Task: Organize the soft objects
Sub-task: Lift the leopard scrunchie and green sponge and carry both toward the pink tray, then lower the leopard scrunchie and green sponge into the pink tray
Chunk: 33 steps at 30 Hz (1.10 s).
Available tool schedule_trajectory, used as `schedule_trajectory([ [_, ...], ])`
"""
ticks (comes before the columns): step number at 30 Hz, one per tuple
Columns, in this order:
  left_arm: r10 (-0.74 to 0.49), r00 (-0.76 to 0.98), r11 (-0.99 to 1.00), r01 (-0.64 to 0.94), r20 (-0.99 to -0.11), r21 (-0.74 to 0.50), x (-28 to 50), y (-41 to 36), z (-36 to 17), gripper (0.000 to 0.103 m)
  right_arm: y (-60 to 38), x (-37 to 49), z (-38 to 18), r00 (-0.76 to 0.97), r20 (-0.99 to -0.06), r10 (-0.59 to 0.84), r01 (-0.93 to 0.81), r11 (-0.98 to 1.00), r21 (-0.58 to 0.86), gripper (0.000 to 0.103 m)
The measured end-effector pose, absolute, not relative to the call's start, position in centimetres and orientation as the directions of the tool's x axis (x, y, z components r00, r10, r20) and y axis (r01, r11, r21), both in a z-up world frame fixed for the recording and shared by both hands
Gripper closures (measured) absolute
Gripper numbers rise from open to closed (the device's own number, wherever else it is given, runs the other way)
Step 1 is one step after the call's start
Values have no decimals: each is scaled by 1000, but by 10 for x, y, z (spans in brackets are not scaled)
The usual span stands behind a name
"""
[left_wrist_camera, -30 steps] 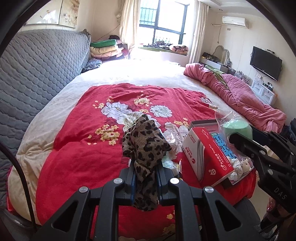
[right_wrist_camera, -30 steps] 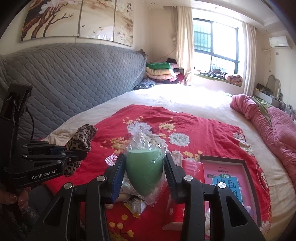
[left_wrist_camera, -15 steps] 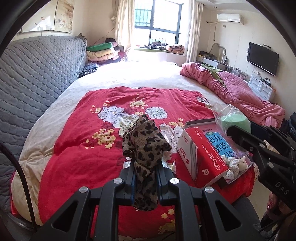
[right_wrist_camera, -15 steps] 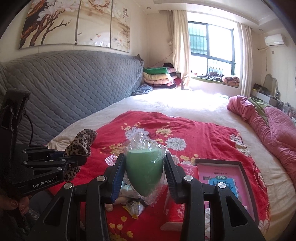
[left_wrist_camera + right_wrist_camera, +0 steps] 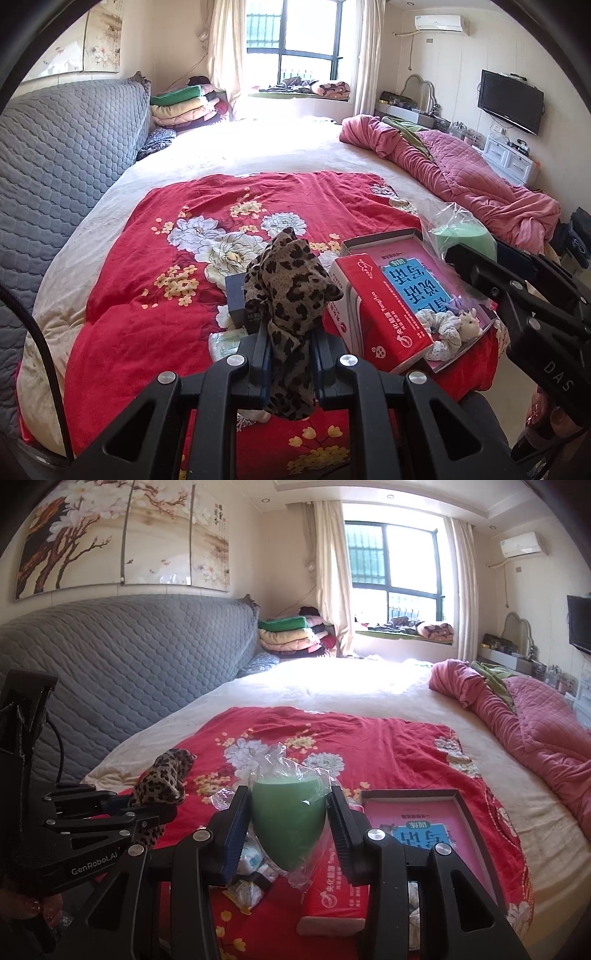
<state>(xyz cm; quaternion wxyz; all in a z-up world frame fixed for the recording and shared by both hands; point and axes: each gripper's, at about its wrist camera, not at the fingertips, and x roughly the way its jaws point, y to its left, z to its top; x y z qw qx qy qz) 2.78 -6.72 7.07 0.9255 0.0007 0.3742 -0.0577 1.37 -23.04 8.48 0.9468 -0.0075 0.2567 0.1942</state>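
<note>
We find the left gripper [image 5: 290, 350] pinching a leopard-print scrunchie [image 5: 291, 288], a soft, crumpled fabric ring that bulges above the blue pads and hangs limp below them. The right gripper [image 5: 290, 834] is clamped on a green sponge [image 5: 289, 823], smooth, matte and egg-shaped, narrow end down, inside a crinkled clear plastic bag [image 5: 280, 764]. Both items are held clear of the bed [image 5: 258, 155].

Below the grippers we note a red floral blanket [image 5: 147, 295], wrinkled, spread over the cream sheet. On it lies a shallow cardboard tray [image 5: 376, 240] with a pink printed base, holding a white frilled scrunchie [image 5: 443, 332] and a small plush piece [image 5: 469, 321]. A glossy red carton [image 5: 384, 314] leans against the tray's left side. A dark blue box [image 5: 236, 299] and small plastic packets [image 5: 245, 890] lie just beside the carton.

Further out: a grey quilted headboard [image 5: 129, 657] and a rumpled pink quilt [image 5: 461, 177].
</note>
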Motion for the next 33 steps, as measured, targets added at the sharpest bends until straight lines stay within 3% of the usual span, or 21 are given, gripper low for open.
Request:
schedule_trajectory([
  [33, -173, 665, 953, 300, -726, 48, 60, -195, 67, 86, -355, 23, 71, 869, -464, 170, -104, 981, 165, 60],
])
